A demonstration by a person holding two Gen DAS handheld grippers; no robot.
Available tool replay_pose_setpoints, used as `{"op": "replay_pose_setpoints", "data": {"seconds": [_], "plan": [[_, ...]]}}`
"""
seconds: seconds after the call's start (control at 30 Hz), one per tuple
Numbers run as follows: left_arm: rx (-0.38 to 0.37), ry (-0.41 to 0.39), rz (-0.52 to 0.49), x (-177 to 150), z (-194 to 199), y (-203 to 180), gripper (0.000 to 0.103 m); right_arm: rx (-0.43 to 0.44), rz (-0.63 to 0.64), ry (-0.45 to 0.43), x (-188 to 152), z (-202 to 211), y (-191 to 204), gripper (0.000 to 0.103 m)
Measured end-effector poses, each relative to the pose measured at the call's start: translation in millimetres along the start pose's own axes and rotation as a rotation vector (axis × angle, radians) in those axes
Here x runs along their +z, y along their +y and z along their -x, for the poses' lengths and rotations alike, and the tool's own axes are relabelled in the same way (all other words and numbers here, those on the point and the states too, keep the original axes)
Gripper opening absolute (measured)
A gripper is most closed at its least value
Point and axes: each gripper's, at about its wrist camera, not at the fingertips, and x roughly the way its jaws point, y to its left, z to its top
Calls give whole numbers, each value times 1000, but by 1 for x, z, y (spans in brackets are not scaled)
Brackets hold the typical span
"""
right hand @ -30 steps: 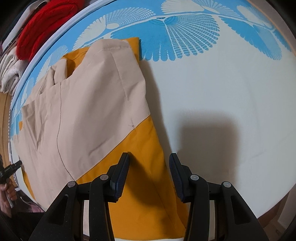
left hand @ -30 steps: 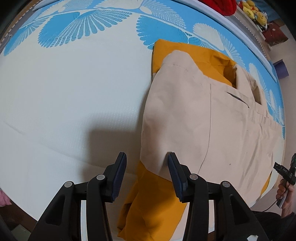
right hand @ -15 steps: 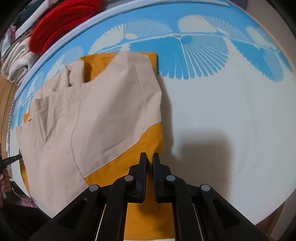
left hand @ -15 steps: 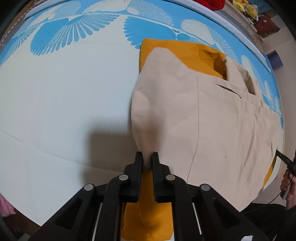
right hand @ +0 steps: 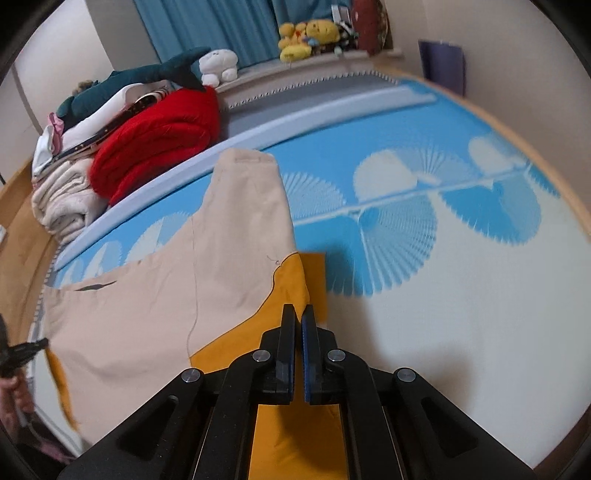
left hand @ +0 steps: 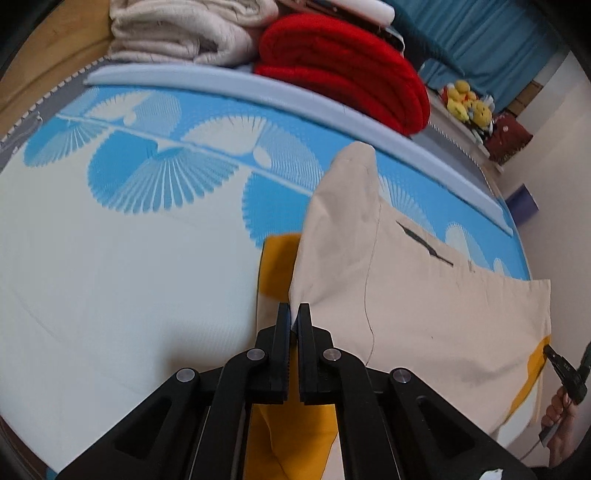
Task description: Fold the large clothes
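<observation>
A: Which step is this?

B: The lift that starts a fold, I think. The left gripper (left hand: 294,317) is closed tight on the near edge of the garment (left hand: 424,314), on its beige part. The right gripper (right hand: 298,320) is closed on the same near edge, but on the orange part. Between the 2 tools the cloth rises off the bed (left hand: 92,295), and beyond the tips it slopes away to a far beige end.

A: What does the next move need?

B: In my judgement both hands must carry the edge forward, away from the person, at the same height, and put it down on the far part of the garment. If 1 hand goes faster, the fold line will be crooked.

A: What else is around?

B: Ahead of the tools, past the blue ridge of the bed, lie a red blanket (left hand: 343,70) and folded white blankets (left hand: 184,29). Further back sit soft toys (right hand: 310,35).

A: Is something in the way?

B: No. The bed ahead of the garment is free. The pile stands well apart.
</observation>
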Motion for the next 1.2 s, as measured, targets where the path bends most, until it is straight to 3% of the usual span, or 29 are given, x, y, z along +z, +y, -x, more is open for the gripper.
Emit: {"op": "replay_pose_setpoints", "data": {"seconds": [0.13,0.23,0.3,0.37,0.43,0.47,0.53,0.57,0.63,0.7,0.77,0.8,0.83,0.87,0.93,1.0,1.1,1.2], "plan": [[75,-30,-12,6,-11,-5,2,-70,26,-40,9,-10,15,3],[117,-15,-20,6,-26,-5,2,-123,15,-19,11,-26,21,3],[144,48,-22,5,-47,-3,4,-152,2,28,10,-44,18,3],[155,154,-8,-1,-71,2,8,-185,-28,143,4,-74,11,3],[127,239,12,-6,-86,8,19,-204,-63,277,-6,-103,1,7],[110,262,14,-8,-90,9,23,-212,-74,309,-9,-109,-2,12],[120,291,-13,-11,-92,10,41,-198,-90,326,-11,-112,-8,17],[129,302,-27,-13,-92,12,42,-184,-95,336,-12,-112,-9,23],[120,323,-20,-16,-93,19,42,-179,-77,384,-17,-113,-12,35],[93,342,9,-20,-93,25,39,-173,-57,436,-27,-115,-14,38],[51,366,22,-23,-94,30,23,-152,-39,453,-32,-113,-15,36],[34,373,13,-25,-94,28,8,-153,-22,444,-32,-110,-14,26],[37,356,-25,-25,-90,23,5,-153,-9,436,-33,-107,-14,11],[54,314,-63,-23,-82,17,3,-149,-5,415,-32,-102,-13,3],[61,186,-68,-13,-59,12,2,-139,-41,328,-22,-87,-15,2],[36,97,-12,-5,-41,15,2,-100,-89,188,-7,-62,-14,2],[62,147,2,-11,-47,16,5,-124,-83,142,-4,-55,-7,2],[119,223,-23,-20,-56,15,9,-183,-99,265,-15,-79,-12,8]]}}
